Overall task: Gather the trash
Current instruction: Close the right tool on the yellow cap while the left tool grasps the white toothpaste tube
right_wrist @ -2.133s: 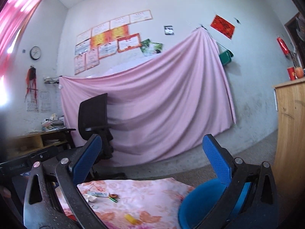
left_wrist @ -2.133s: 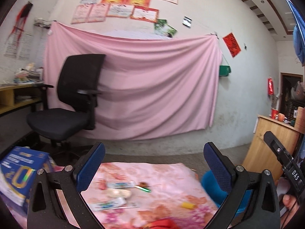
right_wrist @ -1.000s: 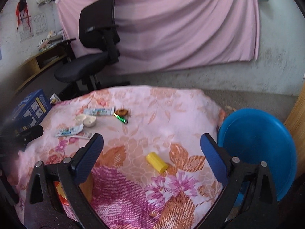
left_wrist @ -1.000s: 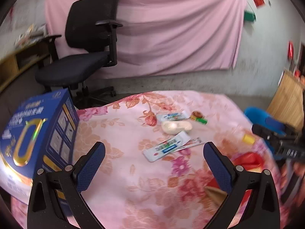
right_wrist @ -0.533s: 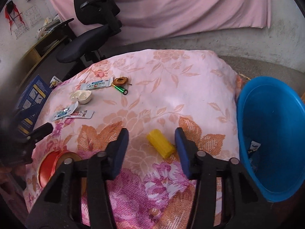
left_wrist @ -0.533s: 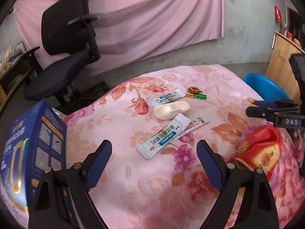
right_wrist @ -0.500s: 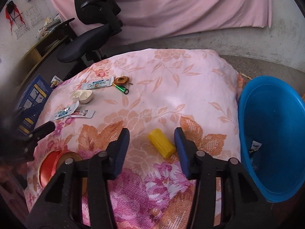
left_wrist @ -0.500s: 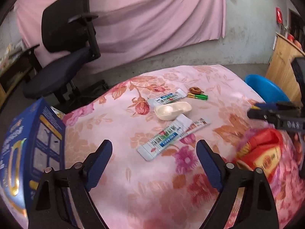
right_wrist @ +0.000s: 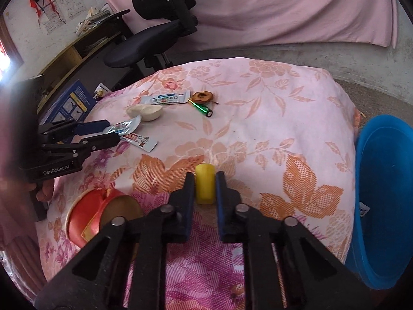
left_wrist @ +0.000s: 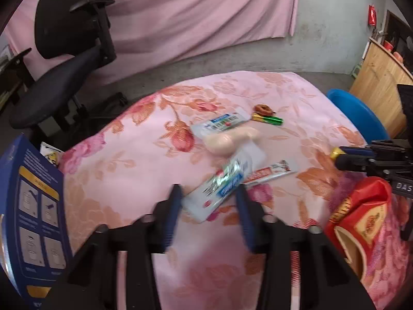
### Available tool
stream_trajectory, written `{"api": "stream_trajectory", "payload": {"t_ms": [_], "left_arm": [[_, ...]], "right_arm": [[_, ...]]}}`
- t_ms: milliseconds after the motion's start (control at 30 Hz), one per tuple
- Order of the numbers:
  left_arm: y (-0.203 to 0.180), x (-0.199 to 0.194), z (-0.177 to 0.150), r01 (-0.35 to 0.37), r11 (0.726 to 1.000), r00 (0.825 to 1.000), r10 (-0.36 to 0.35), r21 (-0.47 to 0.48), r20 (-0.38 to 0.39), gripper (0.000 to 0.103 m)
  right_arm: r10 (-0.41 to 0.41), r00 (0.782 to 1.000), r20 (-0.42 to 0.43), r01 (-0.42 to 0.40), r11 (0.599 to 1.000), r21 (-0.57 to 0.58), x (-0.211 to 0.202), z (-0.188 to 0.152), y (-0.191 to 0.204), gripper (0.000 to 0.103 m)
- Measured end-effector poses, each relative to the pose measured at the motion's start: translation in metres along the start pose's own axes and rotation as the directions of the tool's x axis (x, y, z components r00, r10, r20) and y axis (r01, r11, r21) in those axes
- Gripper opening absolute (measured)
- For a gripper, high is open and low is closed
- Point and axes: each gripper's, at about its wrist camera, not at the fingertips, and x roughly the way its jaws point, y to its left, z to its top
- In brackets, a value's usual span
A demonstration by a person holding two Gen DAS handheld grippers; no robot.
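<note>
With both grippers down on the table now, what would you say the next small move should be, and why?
Probably lift the right gripper and carry the yellow piece rightward to the blue bin: its fingers already flank the piece closely, and the bin stands open beside the table.

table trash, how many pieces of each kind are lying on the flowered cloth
Flat sachets/wrappers: 3 (white-blue one, silvery one between the left tongs, red-white one)
Green battery: 1
Brown ring-shaped scrap: 1
Cream-coloured lump: 1
Yellow cylinder, between the right tongs: 1
Red paper cup on its side: 1
Total: 8
</note>
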Motion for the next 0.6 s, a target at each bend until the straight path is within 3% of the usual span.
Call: {"api": "stream_trajectory", "payload": {"t_ms": [333, 433, 600], "left_arm": [[-0.022, -0.001, -0.005, 0.020, 1.000, 1.000, -0.020, 0.024, -0.011, 0.022], [-0.016, -0.002, -0.005, 0.053, 0.996, 0.998, -0.055, -0.069, -0.024, 0.021], [-0.004, -0.013, -0.007, 0.122, 0.958, 0.990, -0.135, -0.258, -0.031, 0.020]], "right_arm": [[-0.017, 1.000, -0.013, 0.017, 1.000, -0.011, 0.003, 0.000, 0.003, 0.039], [-0.034, 0.999, -0.027, 0.034, 0.999, -0.029, 0.007, 0.000, 0.007, 0.040], [-0.075, 0.997, -0.036, 0.073, 0.995, -0.073, 0.010, 0.001, 0.014, 0.041]]}}
